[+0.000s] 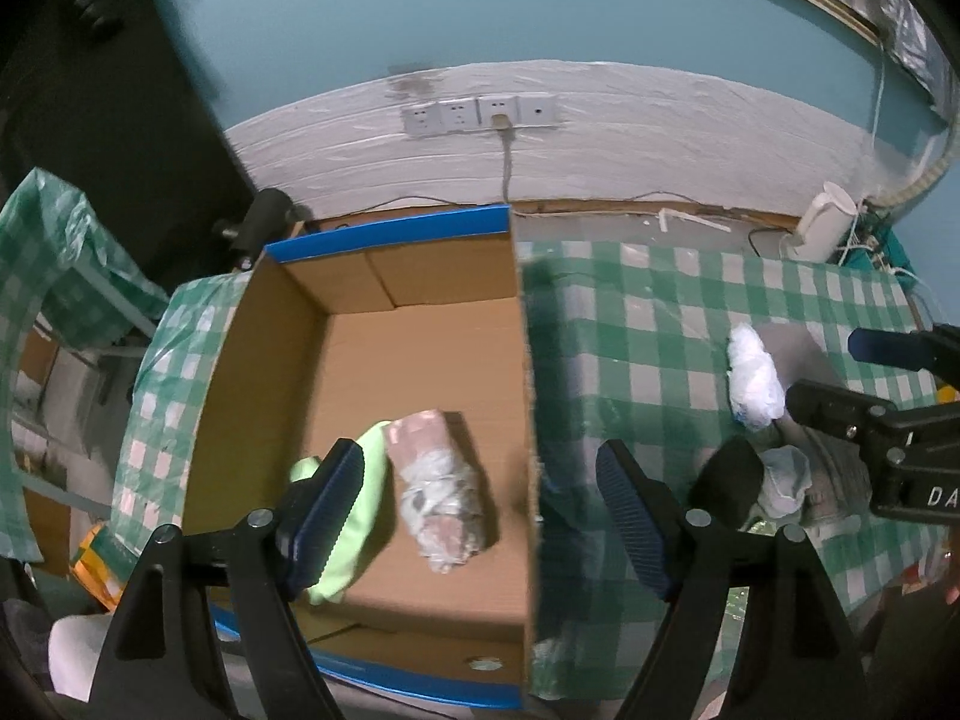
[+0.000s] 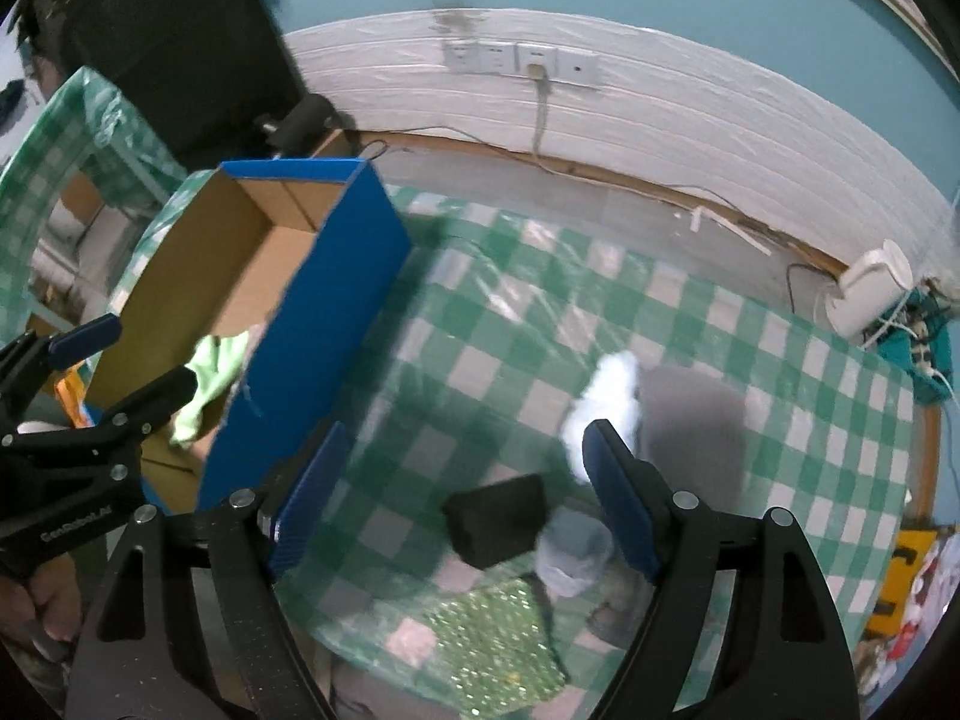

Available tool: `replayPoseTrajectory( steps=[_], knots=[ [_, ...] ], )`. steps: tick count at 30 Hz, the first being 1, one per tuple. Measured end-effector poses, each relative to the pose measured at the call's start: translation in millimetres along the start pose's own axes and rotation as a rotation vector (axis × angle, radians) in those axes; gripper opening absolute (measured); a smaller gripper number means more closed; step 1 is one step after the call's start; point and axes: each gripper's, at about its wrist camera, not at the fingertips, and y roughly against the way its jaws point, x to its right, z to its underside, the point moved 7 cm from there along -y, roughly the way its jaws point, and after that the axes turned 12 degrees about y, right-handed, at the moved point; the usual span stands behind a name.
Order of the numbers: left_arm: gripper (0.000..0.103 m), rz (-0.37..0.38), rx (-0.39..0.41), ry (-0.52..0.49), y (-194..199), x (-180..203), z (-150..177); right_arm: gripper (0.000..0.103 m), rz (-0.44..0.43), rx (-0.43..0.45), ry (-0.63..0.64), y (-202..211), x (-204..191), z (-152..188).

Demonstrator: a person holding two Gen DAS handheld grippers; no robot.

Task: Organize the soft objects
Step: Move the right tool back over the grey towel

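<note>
- Cardboard box (image 1: 420, 360) with blue outer walls sits at the table's 9 o'clock side; a light-green cloth (image 1: 360, 516) and a plastic-wrapped pinkish bundle (image 1: 441, 492) already lie on its floor.
- Left gripper (image 1: 480, 510) hangs over the box, jaws spread wide, holding nothing.
- Right gripper (image 2: 465, 498) hovers above the tablecloth, also spread and empty; between its fingers lie a black sponge block (image 2: 495, 519) and a pale blue crumpled piece (image 2: 573, 546).
- White crumpled wad (image 2: 606, 402) rests at 12 o'clock from the right finger, beside a grey cloth (image 2: 690, 414); a green glittery pouch (image 2: 498, 636) lies at 6 o'clock.
- Risk, as I judge it: the block and the blue piece touch, so closing could catch both, or squeeze the block out sideways.
- Another risk: the slick plastic cover may bunch under the fingertips and get pinched with the item.
- Surface is a green-and-white checked tablecloth (image 2: 750, 348) under clear film; behind it, a white panelled wall strip with sockets (image 1: 480, 114), teal wall above.
</note>
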Motion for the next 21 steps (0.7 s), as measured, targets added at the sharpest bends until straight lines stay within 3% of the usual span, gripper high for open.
replayPoseTrajectory(
  steps=[4,10,21],
  knots=[
    [0.087,0.036,-0.019,-0.027,-3,18,3,0.081,0.015,0.000,-0.012,6,15,10],
    [0.087,0.063,-0.044,-0.079,-10,47,10,0.081,0.034,-0.007,-0.041,6,36,27],
    [0.088,0.042,-0.115,-0.234,-41,100,24,0.082,0.101,-0.081,-0.114,-11,87,65]
  ],
)
